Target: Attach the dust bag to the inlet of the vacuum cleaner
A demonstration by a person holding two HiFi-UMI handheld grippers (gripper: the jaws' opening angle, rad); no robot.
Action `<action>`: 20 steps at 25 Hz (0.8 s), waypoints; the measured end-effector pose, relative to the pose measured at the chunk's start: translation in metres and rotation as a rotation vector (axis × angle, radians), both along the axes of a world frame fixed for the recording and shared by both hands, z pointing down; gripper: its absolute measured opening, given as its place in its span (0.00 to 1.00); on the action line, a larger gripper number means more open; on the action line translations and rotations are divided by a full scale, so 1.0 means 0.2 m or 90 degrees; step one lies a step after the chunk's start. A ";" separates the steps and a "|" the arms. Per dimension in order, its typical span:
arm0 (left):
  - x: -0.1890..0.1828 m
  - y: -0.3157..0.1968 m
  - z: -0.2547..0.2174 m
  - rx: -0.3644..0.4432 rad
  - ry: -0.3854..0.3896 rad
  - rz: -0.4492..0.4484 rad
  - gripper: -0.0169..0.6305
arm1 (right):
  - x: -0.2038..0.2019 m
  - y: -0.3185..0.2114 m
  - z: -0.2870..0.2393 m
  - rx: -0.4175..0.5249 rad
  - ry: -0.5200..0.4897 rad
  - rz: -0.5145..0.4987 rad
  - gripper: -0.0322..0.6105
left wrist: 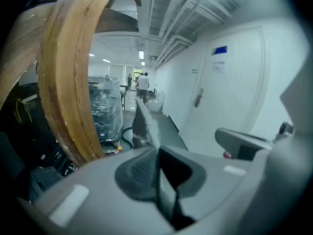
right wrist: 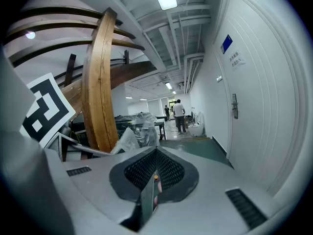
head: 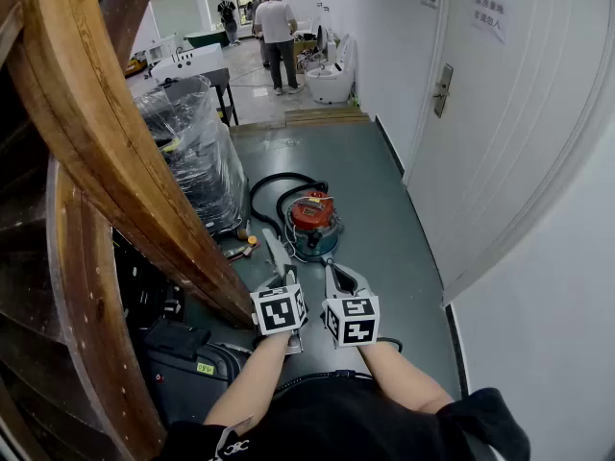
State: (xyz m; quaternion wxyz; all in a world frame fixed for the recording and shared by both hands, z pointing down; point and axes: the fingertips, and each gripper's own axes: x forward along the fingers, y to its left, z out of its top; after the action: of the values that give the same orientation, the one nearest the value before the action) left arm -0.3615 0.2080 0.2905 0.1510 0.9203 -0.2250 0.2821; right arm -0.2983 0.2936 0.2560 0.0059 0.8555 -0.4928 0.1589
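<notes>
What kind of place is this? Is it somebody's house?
Probably not a house: it looks like a hallway in an office or workshop building. There's a long green floor beside a white door with a sign, a big plastic-wrapped stack, and people standing far down it.

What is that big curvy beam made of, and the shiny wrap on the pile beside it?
The curved beam looks like wood: it is brown with long grain lines and a slight sheen, perhaps varnish. The wrap looks like clear plastic film, because it is see-through, crinkled and shows bright glints.
</notes>
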 end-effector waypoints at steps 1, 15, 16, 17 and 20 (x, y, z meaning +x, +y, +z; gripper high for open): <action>0.00 0.00 0.00 -0.001 0.000 -0.001 0.06 | 0.00 0.00 0.01 -0.002 0.000 -0.001 0.05; 0.07 0.11 0.05 -0.007 -0.013 -0.010 0.06 | 0.08 0.15 0.07 -0.009 -0.016 -0.013 0.05; 0.08 0.12 0.06 -0.007 -0.014 -0.011 0.06 | 0.09 0.16 0.07 -0.009 -0.017 -0.015 0.05; 0.09 0.14 0.06 -0.007 -0.015 -0.012 0.06 | 0.10 0.18 0.07 -0.010 -0.018 -0.016 0.05; 0.14 0.18 0.06 -0.002 -0.016 -0.011 0.06 | 0.12 0.22 0.07 -0.011 -0.013 -0.024 0.05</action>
State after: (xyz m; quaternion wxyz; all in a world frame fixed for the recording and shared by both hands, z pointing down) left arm -0.3339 0.2437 0.3030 0.1521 0.9144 -0.2346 0.2929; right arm -0.2740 0.3377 0.2708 0.0112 0.8443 -0.5074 0.1720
